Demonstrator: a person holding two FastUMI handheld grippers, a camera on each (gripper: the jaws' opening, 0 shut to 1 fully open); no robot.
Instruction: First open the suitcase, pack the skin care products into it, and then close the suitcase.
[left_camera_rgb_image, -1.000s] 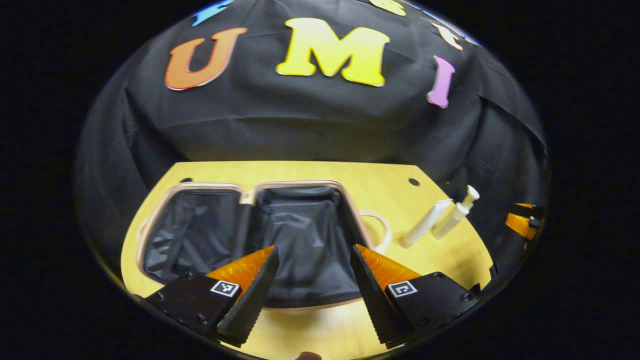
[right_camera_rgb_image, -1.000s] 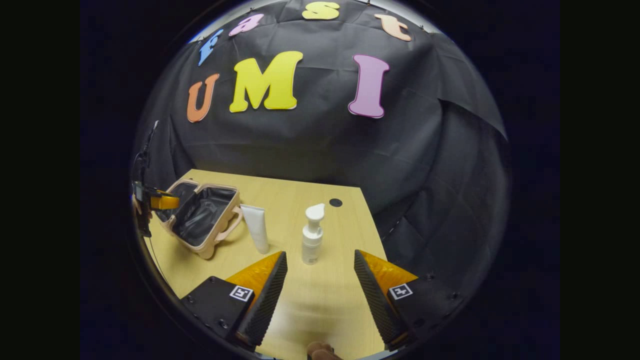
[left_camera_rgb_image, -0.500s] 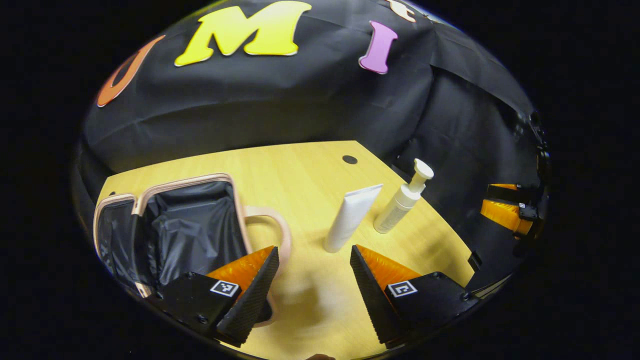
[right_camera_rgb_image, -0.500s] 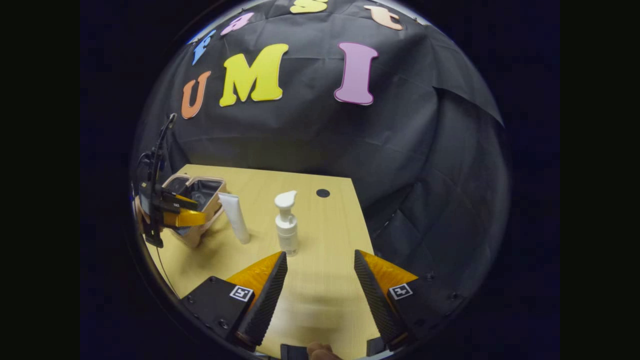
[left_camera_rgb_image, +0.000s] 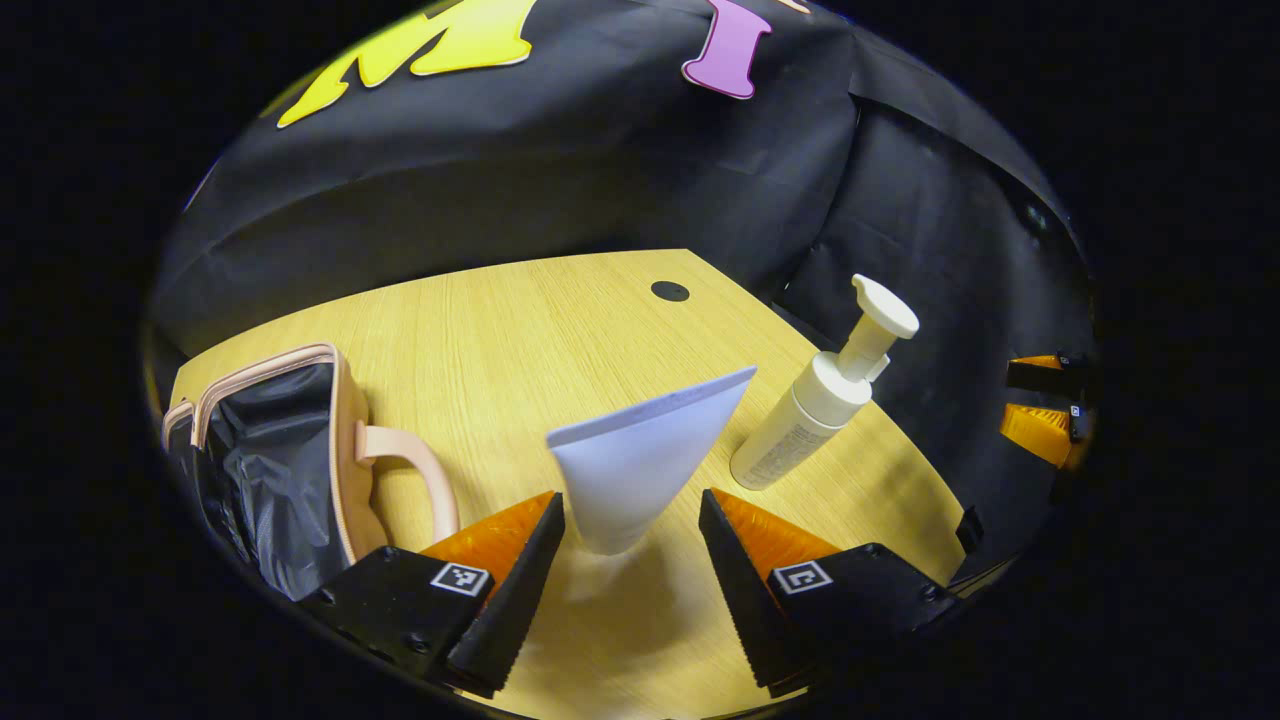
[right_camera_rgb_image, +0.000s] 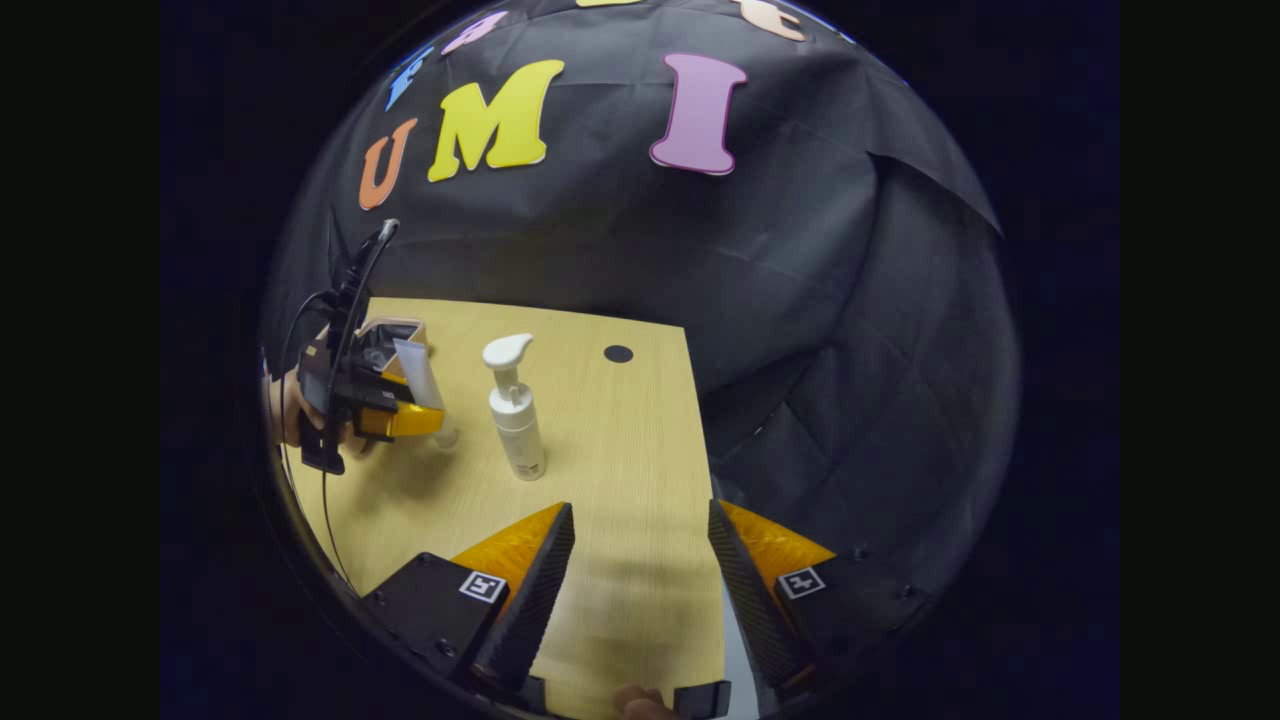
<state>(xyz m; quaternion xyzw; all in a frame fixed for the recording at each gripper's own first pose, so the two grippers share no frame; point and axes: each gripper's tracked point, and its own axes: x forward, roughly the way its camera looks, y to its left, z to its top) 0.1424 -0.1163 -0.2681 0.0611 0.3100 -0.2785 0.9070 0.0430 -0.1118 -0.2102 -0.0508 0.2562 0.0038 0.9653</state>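
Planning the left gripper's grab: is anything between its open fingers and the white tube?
Nothing visible. The white tube stands on the table between the open left gripper fingers; the pump bottle stands to one side, the open suitcase to the other.

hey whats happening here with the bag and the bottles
A person holds a gripper in each hand at a wooden table. The suitcase already lies open at the left. The left gripper is open with the white tube standing between its fingers, not yet clamped. The pump bottle stands upright beside it. The right gripper is open over bare table, holding nothing. Nothing looks packed yet.
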